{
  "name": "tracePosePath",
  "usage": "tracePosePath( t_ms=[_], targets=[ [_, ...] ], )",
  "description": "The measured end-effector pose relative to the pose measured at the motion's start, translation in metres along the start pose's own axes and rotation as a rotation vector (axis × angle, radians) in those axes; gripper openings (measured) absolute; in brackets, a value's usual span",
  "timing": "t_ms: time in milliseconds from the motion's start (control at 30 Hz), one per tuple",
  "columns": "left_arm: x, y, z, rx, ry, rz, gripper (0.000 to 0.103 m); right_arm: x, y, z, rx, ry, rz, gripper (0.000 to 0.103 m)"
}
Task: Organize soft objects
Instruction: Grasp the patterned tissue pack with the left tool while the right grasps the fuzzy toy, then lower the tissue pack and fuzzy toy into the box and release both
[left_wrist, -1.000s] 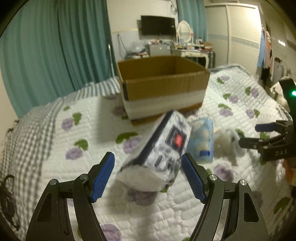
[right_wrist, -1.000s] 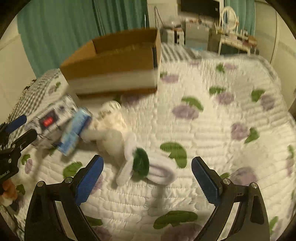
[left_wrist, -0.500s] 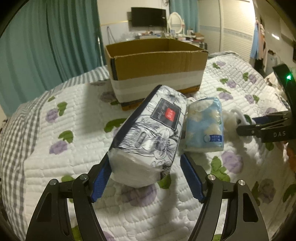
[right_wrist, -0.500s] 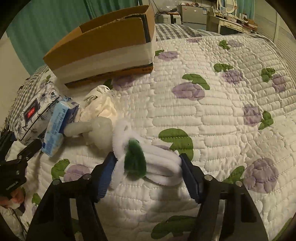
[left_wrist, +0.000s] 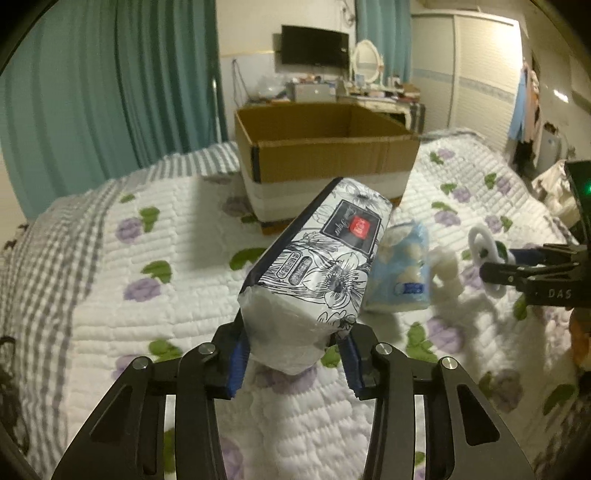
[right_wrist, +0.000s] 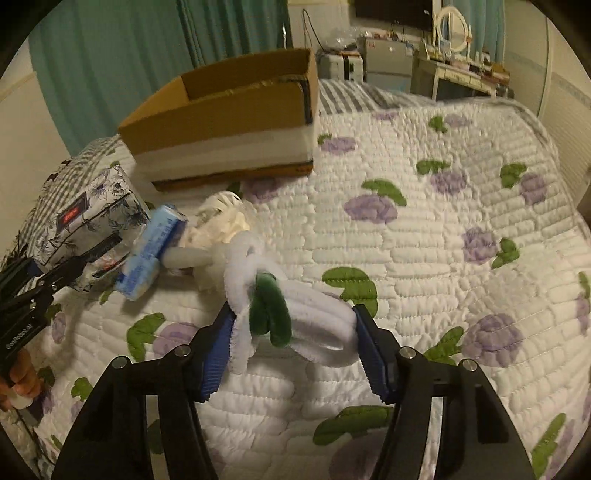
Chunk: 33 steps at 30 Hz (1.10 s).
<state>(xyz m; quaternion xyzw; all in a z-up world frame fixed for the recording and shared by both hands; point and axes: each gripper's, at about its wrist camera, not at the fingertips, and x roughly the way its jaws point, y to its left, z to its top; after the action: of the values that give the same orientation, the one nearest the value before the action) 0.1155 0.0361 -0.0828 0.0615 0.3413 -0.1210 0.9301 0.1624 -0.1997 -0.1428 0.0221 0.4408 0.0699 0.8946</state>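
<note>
My left gripper (left_wrist: 293, 360) is shut on a floral black-and-white tissue pack (left_wrist: 321, 266) and holds it tilted up off the quilt; the pack also shows in the right wrist view (right_wrist: 88, 225). My right gripper (right_wrist: 295, 343) is shut on a white and green fuzzy chenille bundle (right_wrist: 284, 310), lifted slightly. A blue packet of cotton balls (left_wrist: 402, 269) (right_wrist: 151, 254) and a white soft toy (right_wrist: 218, 229) lie on the quilt between them. An open cardboard box (left_wrist: 325, 144) (right_wrist: 229, 118) stands behind them on the bed.
The floral quilted bed (right_wrist: 443, 221) extends wide to the right. Teal curtains (left_wrist: 110, 92) hang at the left. A desk with a TV and mirror (left_wrist: 354, 88) and a wardrobe (left_wrist: 476, 70) stand beyond the bed.
Both grippers closed from open: the left onto the tissue pack and lifted it, the right onto the chenille bundle and raised it a little.
</note>
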Motion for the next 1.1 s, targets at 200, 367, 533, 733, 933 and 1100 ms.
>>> tracePosePath(
  t_ms=[200, 367, 533, 733, 933, 1100],
  targets=[
    [-0.032, -0.003, 0.016, -0.057, -0.029, 0.046, 0.042, -0.027, 0.012, 0.007, -0.022, -0.062, 0.015, 0.062],
    [-0.049, -0.011, 0.042, -0.044, -0.069, 0.072, 0.042, -0.058, 0.026, 0.021, -0.054, -0.133, 0.035, 0.062],
    [-0.063, -0.013, 0.084, -0.034, -0.144, 0.094, 0.042, -0.093, 0.04, 0.055, -0.107, -0.221, 0.031, 0.062],
    [-0.055, -0.006, 0.133, -0.029, -0.199, 0.132, 0.042, -0.117, 0.053, 0.119, -0.151, -0.316, 0.025, 0.062],
    [0.0, 0.006, 0.167, -0.037, -0.163, 0.202, 0.042, -0.103, 0.066, 0.184, -0.181, -0.335, 0.032, 0.062],
    [0.062, 0.009, 0.178, -0.072, -0.098, 0.191, 0.042, -0.054, 0.07, 0.228, -0.182, -0.304, 0.033, 0.062]
  ],
)
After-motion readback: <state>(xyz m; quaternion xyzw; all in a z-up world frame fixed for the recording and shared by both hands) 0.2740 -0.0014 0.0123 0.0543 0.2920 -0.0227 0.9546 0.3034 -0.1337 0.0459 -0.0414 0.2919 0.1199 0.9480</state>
